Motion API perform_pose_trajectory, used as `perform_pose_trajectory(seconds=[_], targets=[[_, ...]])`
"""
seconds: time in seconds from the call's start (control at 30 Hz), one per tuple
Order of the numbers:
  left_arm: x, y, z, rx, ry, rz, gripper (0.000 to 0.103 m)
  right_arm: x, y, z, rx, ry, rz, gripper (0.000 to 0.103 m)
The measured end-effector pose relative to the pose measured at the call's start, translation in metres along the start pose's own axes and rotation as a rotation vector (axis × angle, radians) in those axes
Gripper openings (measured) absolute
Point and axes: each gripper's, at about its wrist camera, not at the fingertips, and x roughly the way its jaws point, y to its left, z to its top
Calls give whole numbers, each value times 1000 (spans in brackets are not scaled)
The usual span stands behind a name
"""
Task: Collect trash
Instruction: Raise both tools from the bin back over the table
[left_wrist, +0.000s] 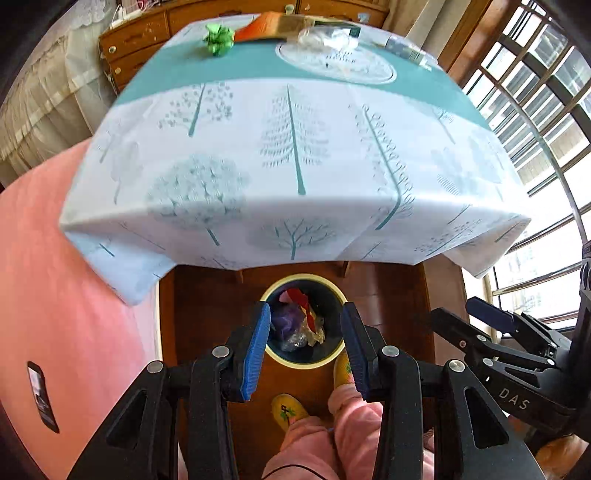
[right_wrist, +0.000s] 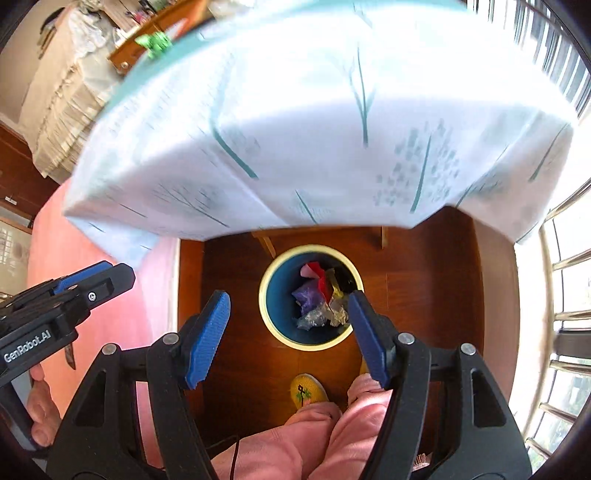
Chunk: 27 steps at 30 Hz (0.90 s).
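Note:
A blue bin with a cream rim (left_wrist: 272, 355) (right_wrist: 264, 295) stands on the wooden floor below the table's front edge; it holds red, purple and clear crumpled wrappers (left_wrist: 301, 321) (right_wrist: 320, 295). My left gripper (left_wrist: 304, 345) is open and empty above the bin. My right gripper (right_wrist: 288, 336) is open and empty above the bin too; it also shows at the right of the left wrist view (left_wrist: 480, 317). A crumpled green paper (left_wrist: 218, 38) (right_wrist: 155, 41) lies at the table's far left. A clear plastic wrapper (left_wrist: 325, 38) lies on a glass plate (left_wrist: 369, 70) at the far side.
The table has a white and teal tree-print cloth (left_wrist: 288, 147) (right_wrist: 314, 129). An orange packet (left_wrist: 258, 26) and a box (left_wrist: 406, 48) lie at its far edge. A pink bed (left_wrist: 55, 295) is on the left, windows (left_wrist: 535, 147) on the right. My feet in yellow slippers (left_wrist: 288, 408) stand near the bin.

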Motion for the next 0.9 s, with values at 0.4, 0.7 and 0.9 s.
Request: perform_pose_trajectory(seconds=[0.4,0.7,0.9], targets=[[-147,-16,46,89,-188,2,40,-162,53,45,-104,-278,-25,64],[-201,-36,93,172,-304,1,40,-241,70,88,-150,-442,-93,64],[-185,-54,128,227,-293,33,42,-249,61,120,-145,-458,-96,64]])
